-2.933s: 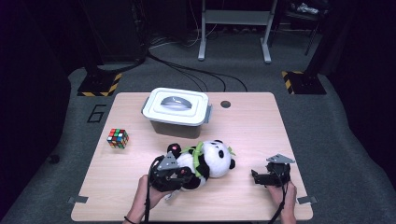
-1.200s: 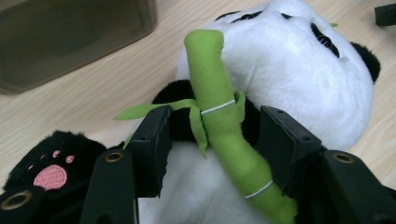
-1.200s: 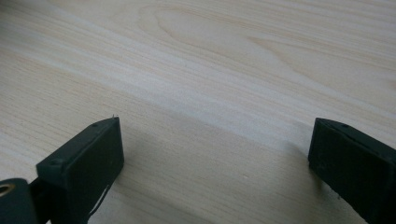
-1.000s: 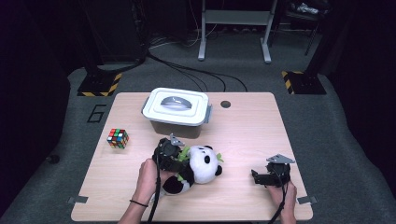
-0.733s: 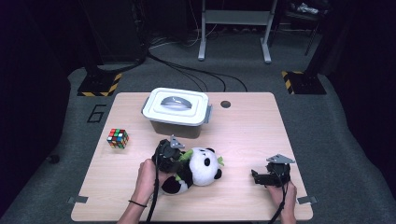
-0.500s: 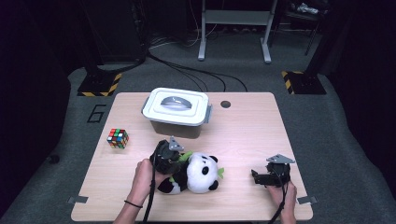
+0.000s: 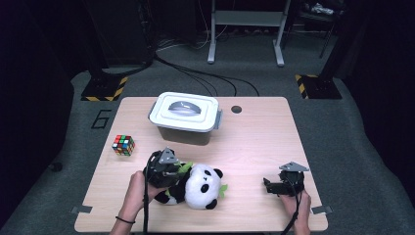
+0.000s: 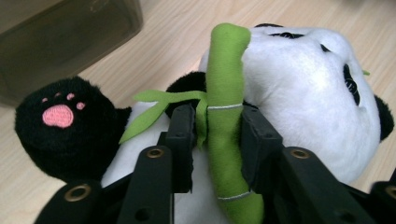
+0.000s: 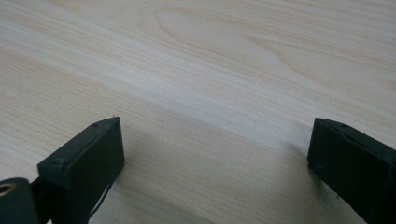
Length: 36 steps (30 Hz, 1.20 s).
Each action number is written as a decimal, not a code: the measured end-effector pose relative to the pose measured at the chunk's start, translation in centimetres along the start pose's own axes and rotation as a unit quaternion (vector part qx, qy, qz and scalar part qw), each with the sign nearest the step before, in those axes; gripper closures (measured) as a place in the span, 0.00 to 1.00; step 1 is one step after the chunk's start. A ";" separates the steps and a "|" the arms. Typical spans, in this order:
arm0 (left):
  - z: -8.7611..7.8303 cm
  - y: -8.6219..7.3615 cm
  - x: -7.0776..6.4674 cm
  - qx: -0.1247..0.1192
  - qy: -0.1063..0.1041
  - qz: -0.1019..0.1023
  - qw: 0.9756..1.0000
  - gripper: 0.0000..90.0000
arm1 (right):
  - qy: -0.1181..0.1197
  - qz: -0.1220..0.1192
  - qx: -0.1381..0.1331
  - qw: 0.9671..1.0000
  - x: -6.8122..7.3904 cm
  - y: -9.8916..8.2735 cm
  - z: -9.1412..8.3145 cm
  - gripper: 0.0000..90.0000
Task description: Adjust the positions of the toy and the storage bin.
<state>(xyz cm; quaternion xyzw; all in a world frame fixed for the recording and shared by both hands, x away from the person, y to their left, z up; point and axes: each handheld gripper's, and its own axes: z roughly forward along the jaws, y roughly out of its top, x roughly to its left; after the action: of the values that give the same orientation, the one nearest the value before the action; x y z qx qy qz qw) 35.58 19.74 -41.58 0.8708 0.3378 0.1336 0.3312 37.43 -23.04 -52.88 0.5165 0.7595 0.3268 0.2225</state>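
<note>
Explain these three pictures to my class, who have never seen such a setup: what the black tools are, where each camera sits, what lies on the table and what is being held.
A person sits at a wooden table and holds a hand-worked tool in each hand. Each tool is a gripper with two black jaws. The high view looks down from above the person's side. The other two pictures come from small cameras riding on the grippers, looking along their jaws.

On the table lie a toy panda, a colourful puzzle cube and a plastic box with a white lid.

The left gripper has its jaws on either side of the green bamboo stalk sewn to the panda; they have just been opening a little, and they appear to pinch it. The right gripper rests low over bare wood, jaws wide apart and empty.
</note>
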 end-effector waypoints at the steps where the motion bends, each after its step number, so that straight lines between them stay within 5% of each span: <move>1: 0.1 -0.1 -0.2 -0.005 0.009 -0.007 1.000 0.64 | 0.001 0.000 0.000 1.000 0.0 0.0 0.0 0.03; 4: 0.2 -0.2 -0.6 -0.015 0.035 -0.040 0.998 0.48 | 0.001 0.000 0.000 1.000 0.0 0.0 0.0 0.03; 9: 1.1 0.2 -0.9 -0.011 0.062 -0.057 0.996 0.40 | 0.000 0.000 0.000 1.000 0.0 0.0 0.0 0.03; 13: 1.7 0.1 -1.3 -0.004 0.082 -0.053 0.995 0.46 | -0.001 -0.002 -0.001 1.000 0.0 0.0 0.0 0.03; 18: 2.0 -0.1 -2.0 0.000 0.093 -0.031 0.995 0.73 | -0.001 -0.001 -0.001 1.000 0.0 0.0 0.0 0.03; 26: 0.8 -0.8 -1.4 -0.036 0.065 -0.017 0.997 0.80 | 0.001 -0.004 0.001 1.000 -0.1 0.0 0.0 0.03; 31: -0.4 -1.4 -0.1 -0.048 0.049 -0.027 0.997 0.81 | 0.001 -0.003 0.000 1.000 -0.1 0.0 0.0 0.03; 36: -1.7 -1.7 1.6 -0.054 0.027 -0.013 0.998 0.81 | 0.001 -0.003 0.000 1.000 -0.1 0.0 0.0 0.04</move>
<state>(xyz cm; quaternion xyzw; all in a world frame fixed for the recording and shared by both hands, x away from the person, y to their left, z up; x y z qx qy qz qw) 35.13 22.66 -41.41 0.8435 0.3498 0.1707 0.3701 37.42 -23.10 -52.86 0.5142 0.7613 0.3263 0.2226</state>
